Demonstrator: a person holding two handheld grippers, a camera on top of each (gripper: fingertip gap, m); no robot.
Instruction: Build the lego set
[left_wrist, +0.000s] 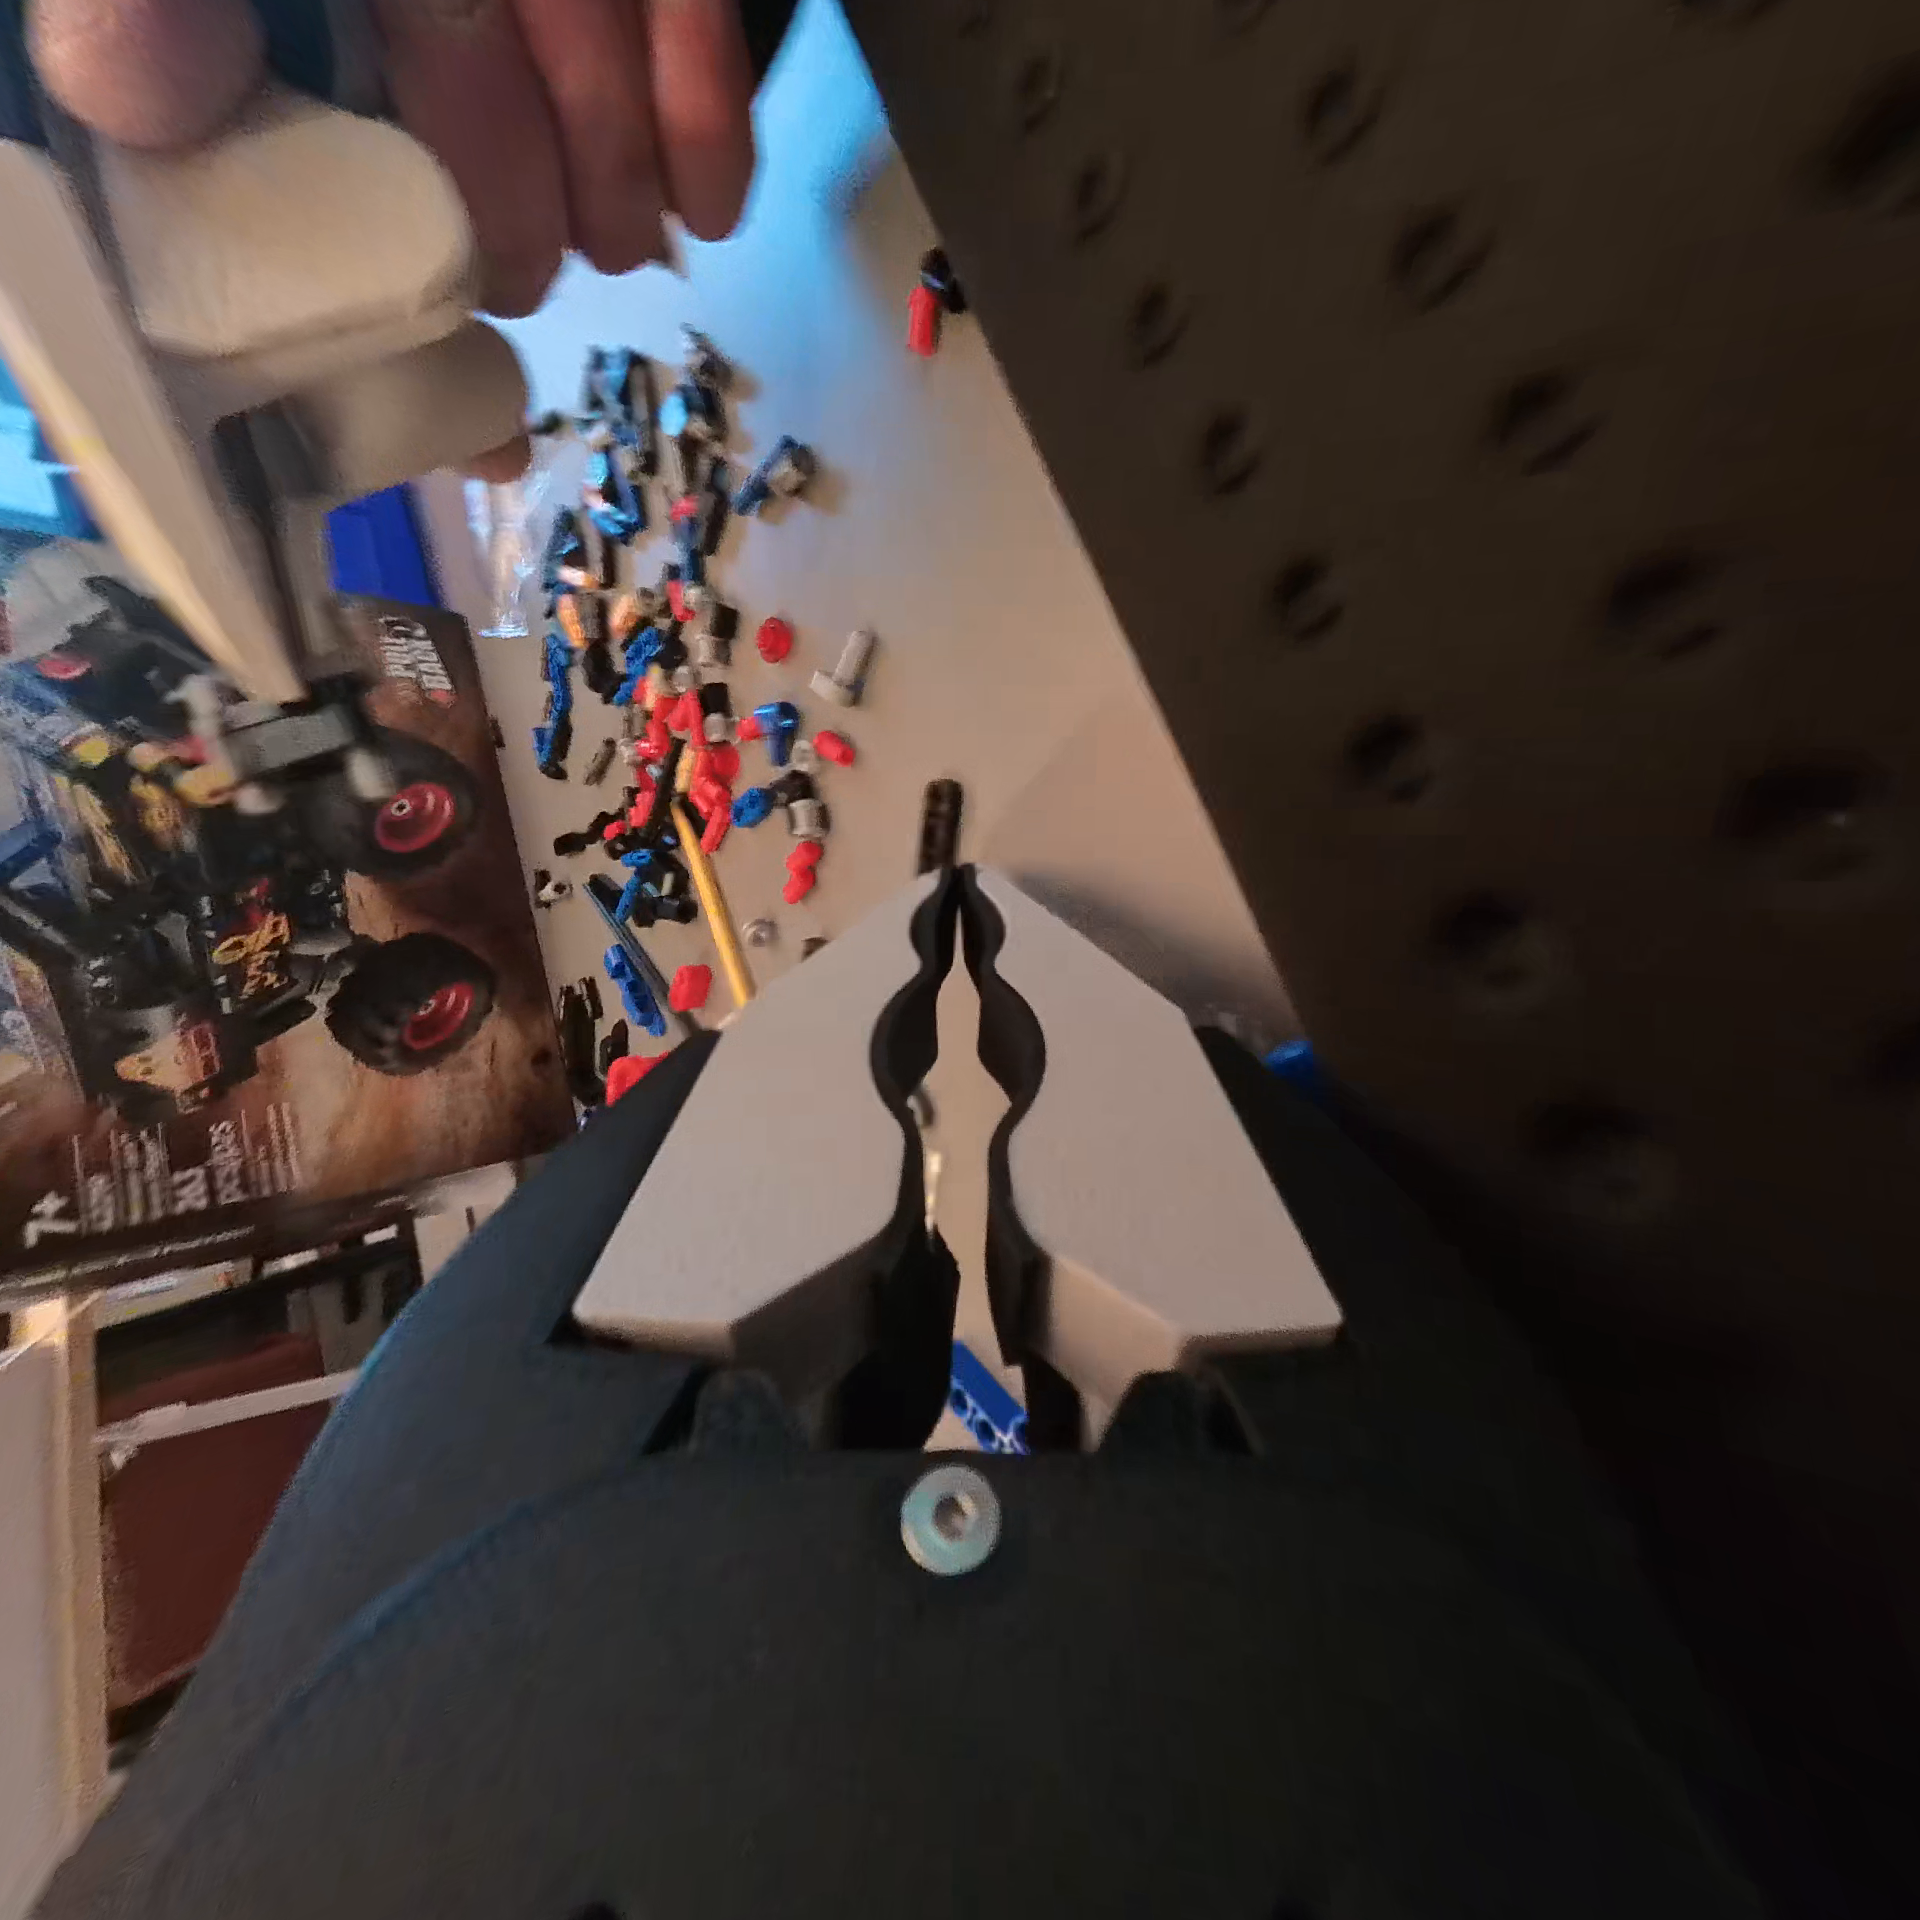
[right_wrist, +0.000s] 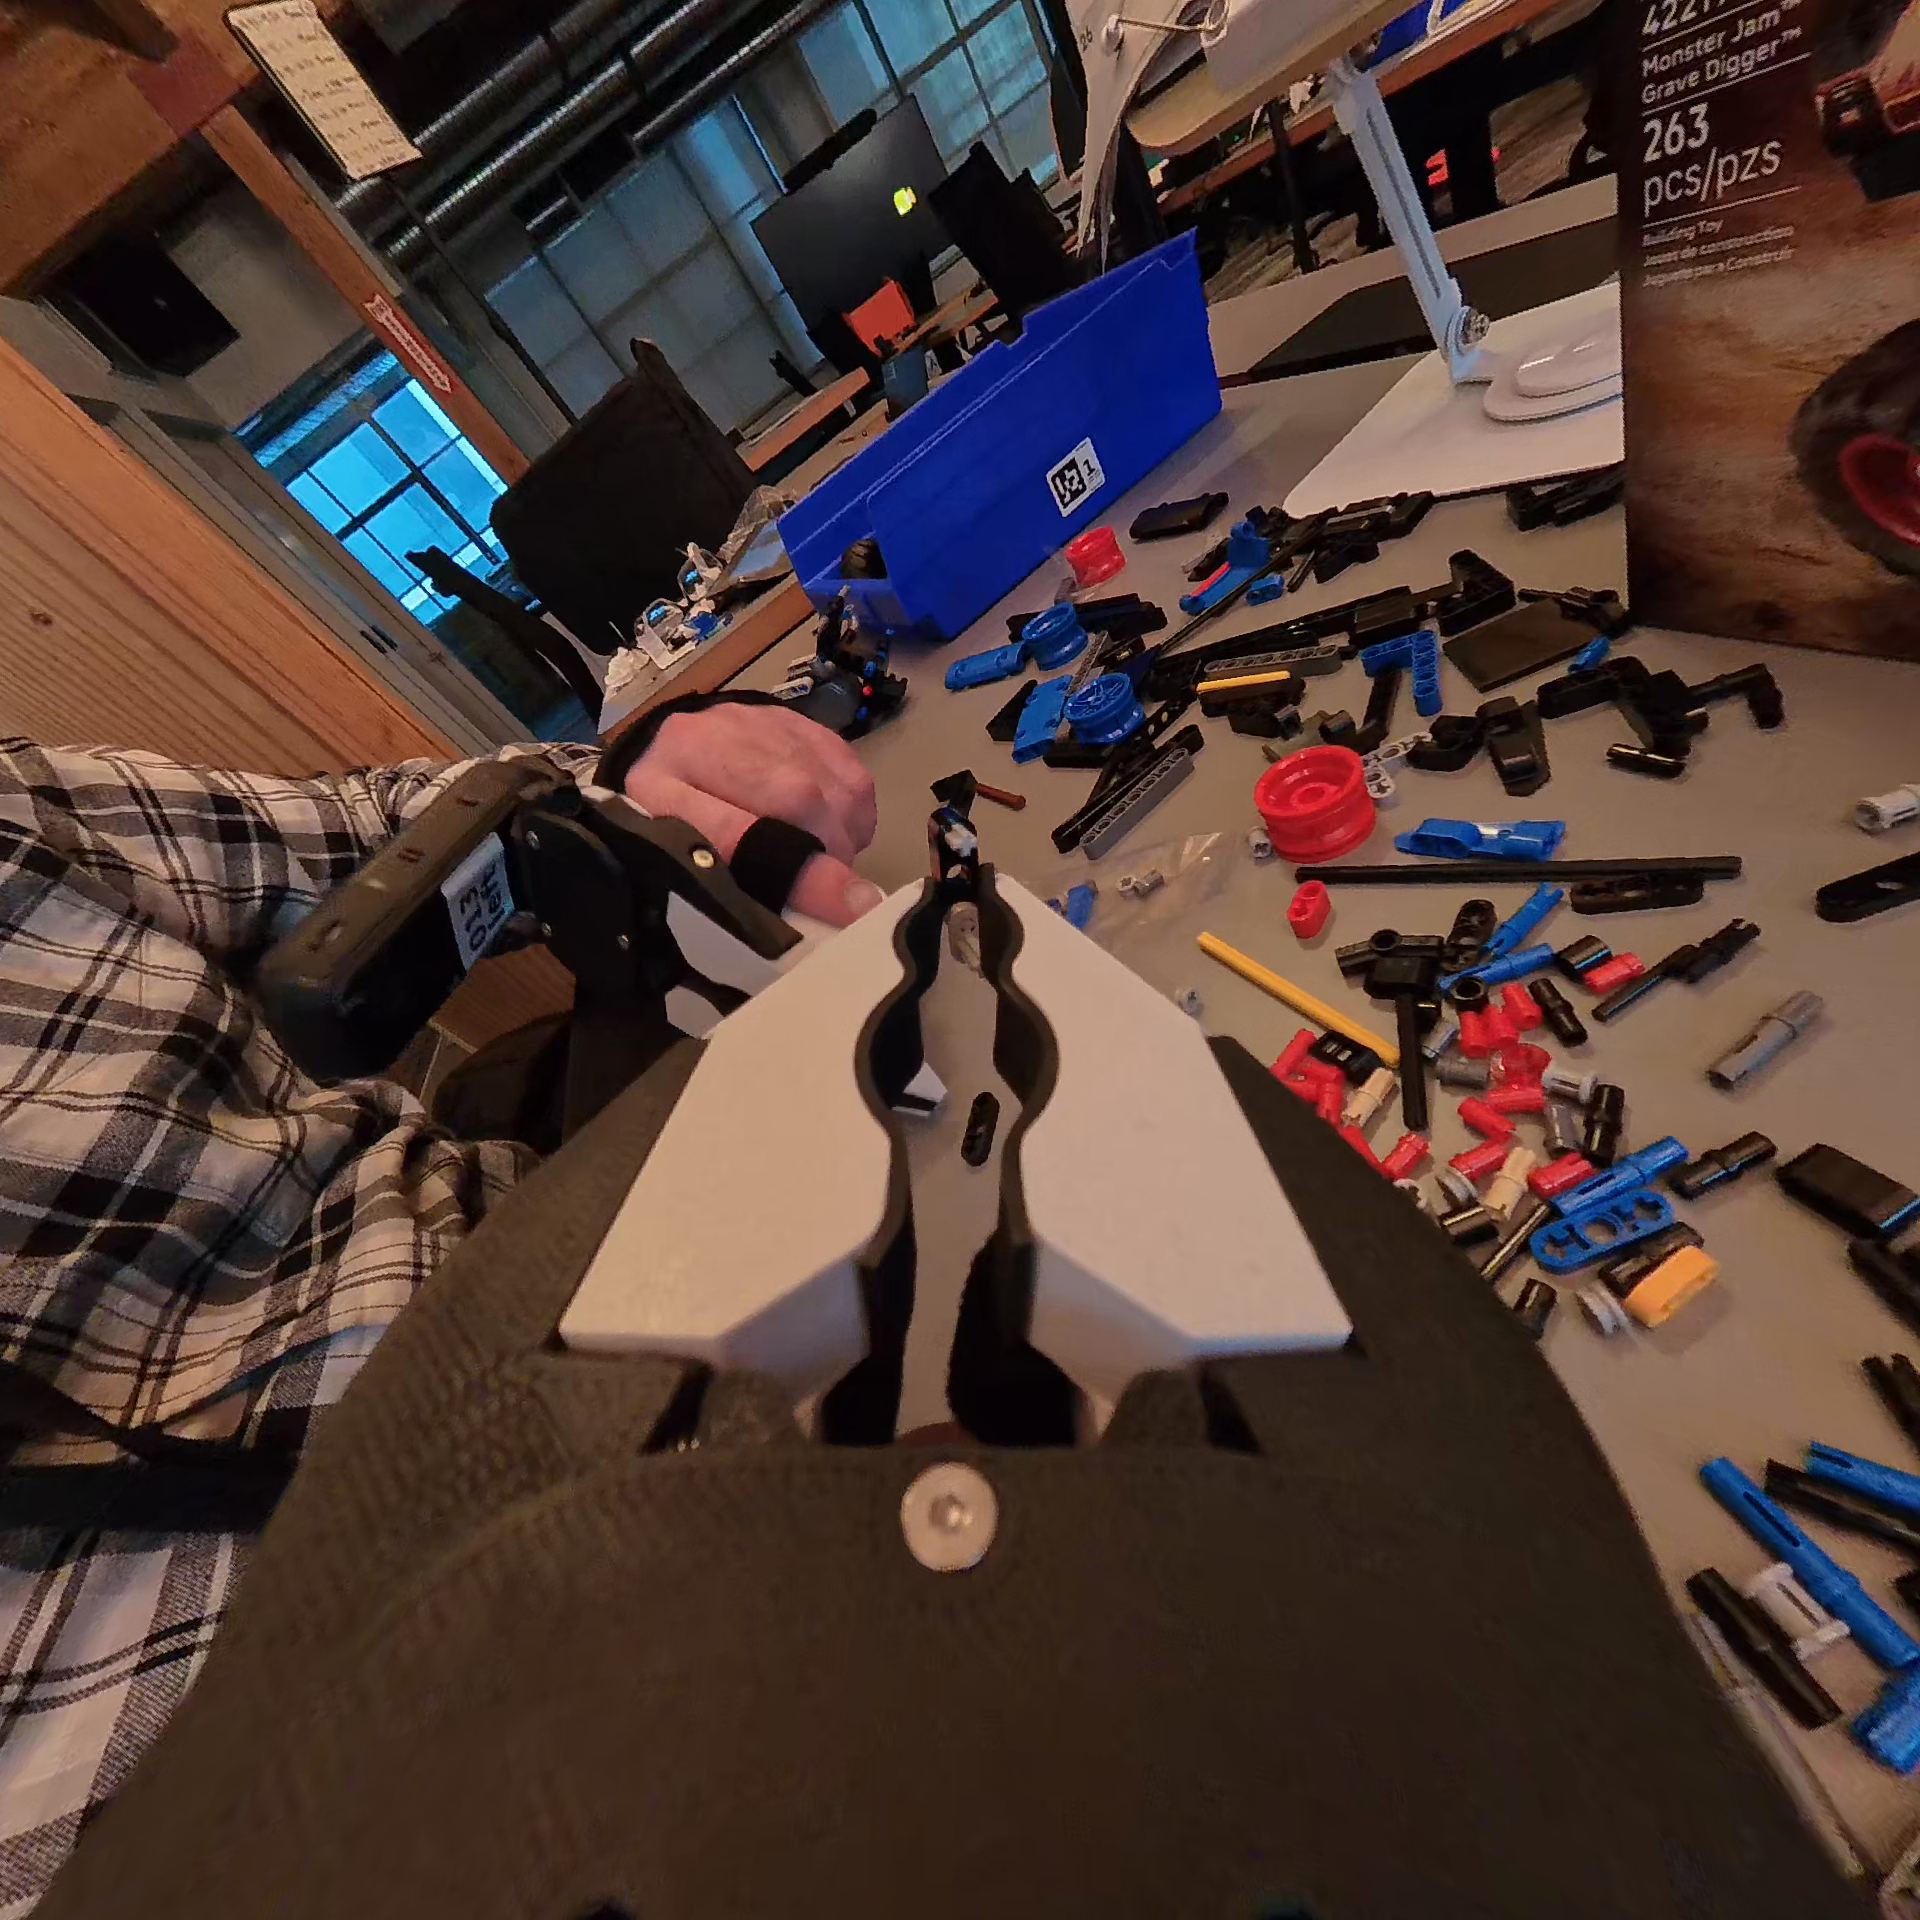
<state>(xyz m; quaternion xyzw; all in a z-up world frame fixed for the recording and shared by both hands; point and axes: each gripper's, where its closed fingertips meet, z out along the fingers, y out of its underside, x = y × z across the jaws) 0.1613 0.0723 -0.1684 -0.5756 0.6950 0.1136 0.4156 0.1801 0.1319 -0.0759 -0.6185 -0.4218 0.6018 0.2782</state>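
A short black pin (left_wrist: 940, 821) is clamped at the closed left gripper (left_wrist: 954, 883), its long axis pointing forward toward the small assembly (right_wrist: 951, 831) pinched in the right gripper (right_wrist: 961, 883) close ahead.

Loose red, blue, black lego pieces (right_wrist: 1475, 1049) scattered flat on grey table, red wheel hub (right_wrist: 1311, 802) among them
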